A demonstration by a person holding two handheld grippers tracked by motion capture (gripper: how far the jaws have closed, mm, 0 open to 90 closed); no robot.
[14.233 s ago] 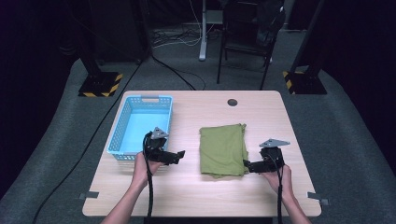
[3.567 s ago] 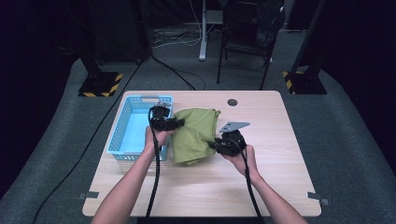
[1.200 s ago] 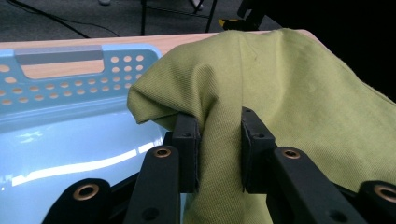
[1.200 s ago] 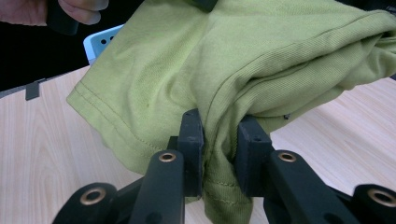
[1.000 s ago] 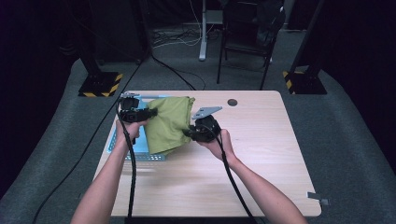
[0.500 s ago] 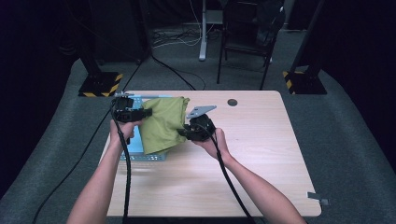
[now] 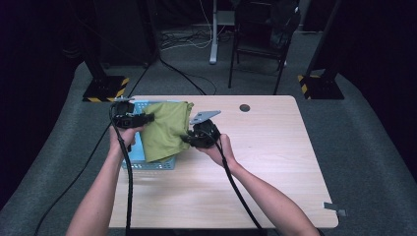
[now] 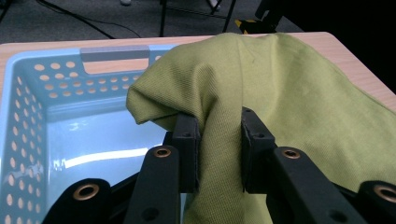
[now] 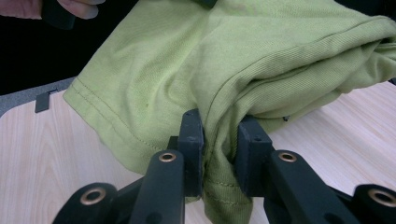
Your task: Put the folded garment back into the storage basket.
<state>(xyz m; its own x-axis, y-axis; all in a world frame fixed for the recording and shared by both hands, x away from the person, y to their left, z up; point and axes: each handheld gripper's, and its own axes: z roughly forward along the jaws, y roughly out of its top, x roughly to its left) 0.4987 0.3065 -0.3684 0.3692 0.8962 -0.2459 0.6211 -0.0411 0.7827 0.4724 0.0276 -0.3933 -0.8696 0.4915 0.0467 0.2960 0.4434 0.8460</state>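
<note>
The cloth (image 7: 164, 130), once flat on the table right of the basket (image 7: 147, 164), now hangs over it.

The left tongs (image 8: 219, 154) rise from the bottom edge, their two black jaws closed on a bunched fold of green cloth (image 8: 289, 93) that fills the gap between the pads. The cloth drapes up and over the jaws and spreads to the right, its rounded edge hanging over the basket (image 8: 28, 130). The basket is light blue plastic with rows of round holes in its walls and a slot handle in the far wall; its shiny floor reflects light. Beyond it lies the wooden tabletop (image 8: 42, 46), then grey carpet with black cables and stand legs.
</note>
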